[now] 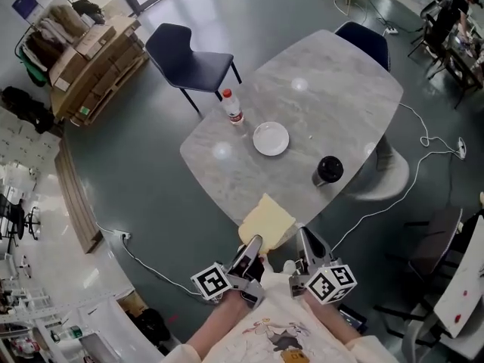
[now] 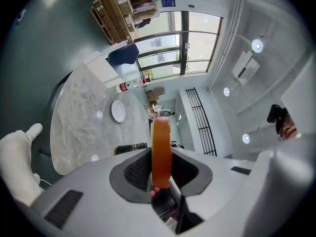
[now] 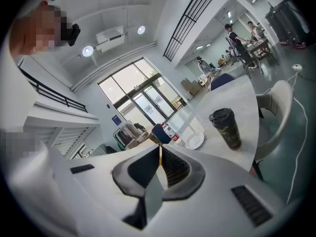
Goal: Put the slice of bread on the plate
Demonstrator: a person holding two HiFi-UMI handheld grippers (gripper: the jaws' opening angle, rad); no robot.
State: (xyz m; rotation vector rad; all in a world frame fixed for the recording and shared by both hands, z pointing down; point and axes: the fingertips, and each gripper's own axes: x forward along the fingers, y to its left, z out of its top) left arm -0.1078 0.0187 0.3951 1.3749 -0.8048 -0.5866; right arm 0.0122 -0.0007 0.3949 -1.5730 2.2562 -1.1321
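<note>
By the table, left gripper, seemingly right gripper too, clench bread slice; bottle label illegible.

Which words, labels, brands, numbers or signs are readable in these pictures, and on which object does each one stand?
No text can be read in any view.
Bottle label: red and white, too small to read.
Blue sign: too small to read.
Cardboard boxes: any print is too small to read.
Shirt print: a drawing, no legible words.
Marker cubes: black-and-white square patterns, no letters.
</note>
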